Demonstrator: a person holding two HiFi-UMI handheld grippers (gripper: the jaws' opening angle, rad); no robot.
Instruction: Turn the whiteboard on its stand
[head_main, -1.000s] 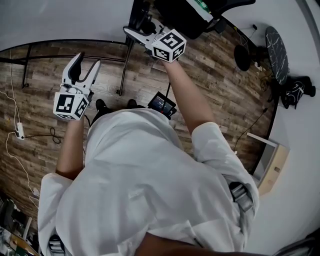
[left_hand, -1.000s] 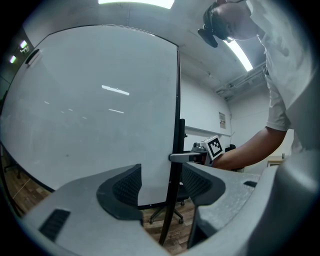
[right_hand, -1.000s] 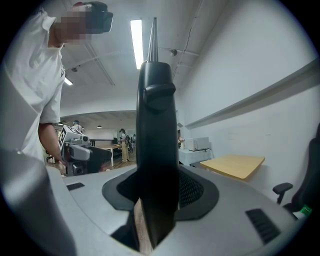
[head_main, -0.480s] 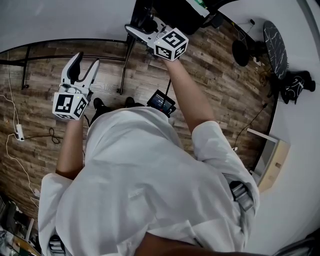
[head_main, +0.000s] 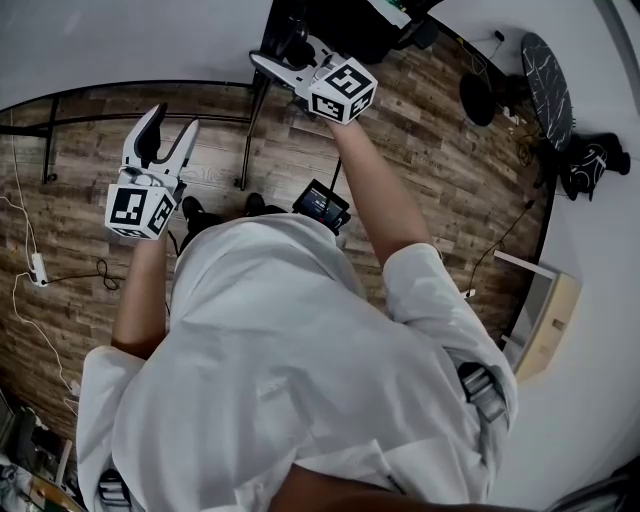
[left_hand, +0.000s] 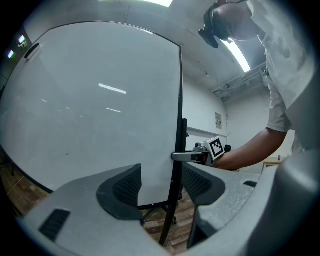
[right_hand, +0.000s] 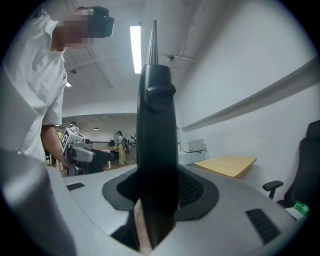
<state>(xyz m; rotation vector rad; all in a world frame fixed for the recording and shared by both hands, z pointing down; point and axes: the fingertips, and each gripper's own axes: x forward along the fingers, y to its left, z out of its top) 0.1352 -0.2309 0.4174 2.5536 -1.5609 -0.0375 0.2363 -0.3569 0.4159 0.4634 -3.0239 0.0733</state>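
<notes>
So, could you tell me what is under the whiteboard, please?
Black stand legs on the wooden floor; the left hand-held gripper covers the rest beneath the whiteboard.

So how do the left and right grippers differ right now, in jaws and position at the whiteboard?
The right gripper has jaws shut on the black edge frame of the whiteboard; the left gripper has jaws apart, gripping nothing. The right gripper sits at the board's side edge; the left gripper faces the white panel. Both point toward the board.
</notes>
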